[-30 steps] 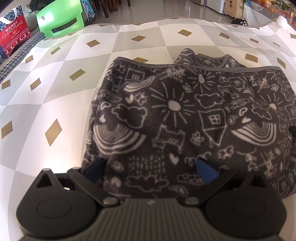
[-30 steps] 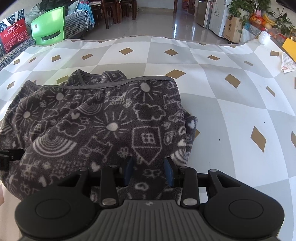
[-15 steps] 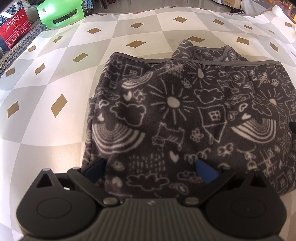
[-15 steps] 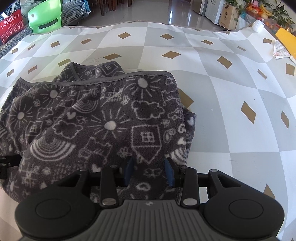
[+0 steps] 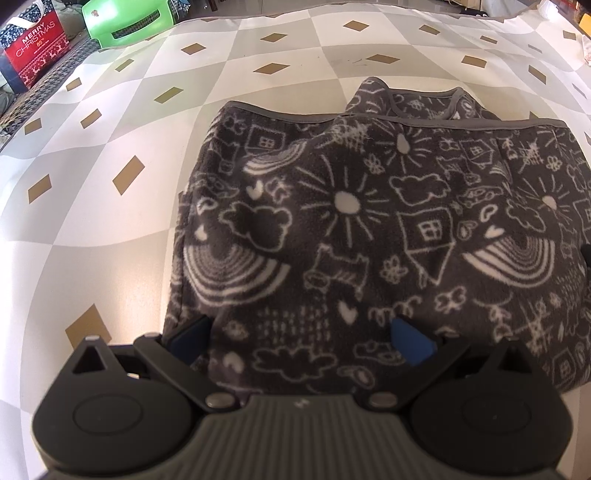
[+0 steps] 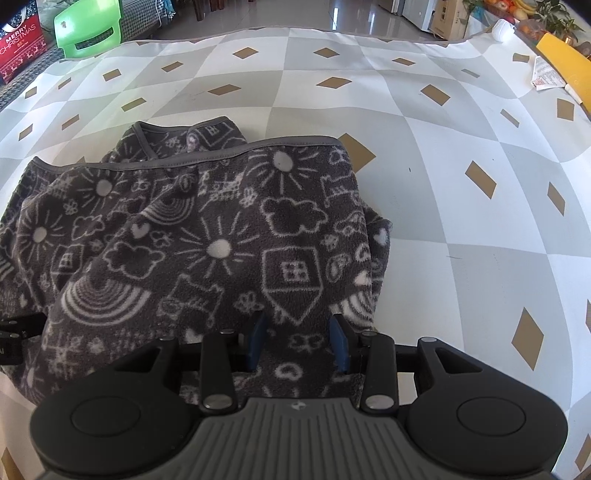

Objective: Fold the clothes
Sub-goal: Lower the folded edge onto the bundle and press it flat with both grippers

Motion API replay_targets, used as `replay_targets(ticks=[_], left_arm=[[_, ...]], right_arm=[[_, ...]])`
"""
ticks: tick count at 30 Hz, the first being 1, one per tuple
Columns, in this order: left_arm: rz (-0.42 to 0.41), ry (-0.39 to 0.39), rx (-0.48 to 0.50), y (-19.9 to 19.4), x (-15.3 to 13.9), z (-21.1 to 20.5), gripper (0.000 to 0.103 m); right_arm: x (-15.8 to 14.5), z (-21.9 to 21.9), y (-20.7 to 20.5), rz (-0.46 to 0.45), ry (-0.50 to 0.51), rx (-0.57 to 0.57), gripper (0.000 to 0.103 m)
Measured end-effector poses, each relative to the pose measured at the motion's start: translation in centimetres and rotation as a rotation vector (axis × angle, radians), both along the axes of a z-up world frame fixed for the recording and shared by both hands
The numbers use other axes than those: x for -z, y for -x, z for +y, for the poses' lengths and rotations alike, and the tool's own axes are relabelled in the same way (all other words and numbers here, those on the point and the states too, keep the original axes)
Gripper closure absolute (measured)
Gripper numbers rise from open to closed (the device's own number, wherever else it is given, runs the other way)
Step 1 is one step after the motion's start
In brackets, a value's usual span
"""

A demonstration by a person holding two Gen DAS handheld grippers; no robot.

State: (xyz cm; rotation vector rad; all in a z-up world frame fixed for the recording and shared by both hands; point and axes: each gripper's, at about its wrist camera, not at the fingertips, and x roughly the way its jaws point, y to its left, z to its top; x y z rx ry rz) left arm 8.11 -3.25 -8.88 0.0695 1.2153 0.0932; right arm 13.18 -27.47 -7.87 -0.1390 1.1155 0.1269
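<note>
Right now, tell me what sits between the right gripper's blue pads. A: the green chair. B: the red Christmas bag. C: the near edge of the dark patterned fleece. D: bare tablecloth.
C: in the right wrist view the right gripper has the near edge of the dark patterned fleece bunched between its blue pads.

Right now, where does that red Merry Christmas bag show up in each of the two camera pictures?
Left wrist view: the red Merry Christmas bag sits in the top left corner.
Right wrist view: it is at the upper left edge, partly cut off.
Shared landmark: the green plastic chair just right of it.
</note>
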Motion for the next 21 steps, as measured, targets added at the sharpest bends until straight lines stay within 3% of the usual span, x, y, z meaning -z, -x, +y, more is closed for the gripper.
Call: replay_targets(ticks=[16, 21], left_arm=[[0.007, -0.011, 0.0, -0.62, 0.07, -0.15, 0.0], [-0.002, -0.004, 0.002, -0.3, 0.04, 0.05, 0.0]], right_arm=[[-0.18, 0.06, 0.65, 0.017, -0.009, 0.076, 0.061], [-0.04, 0.88, 0.61, 0.014, 0.031, 0.092, 0.059]])
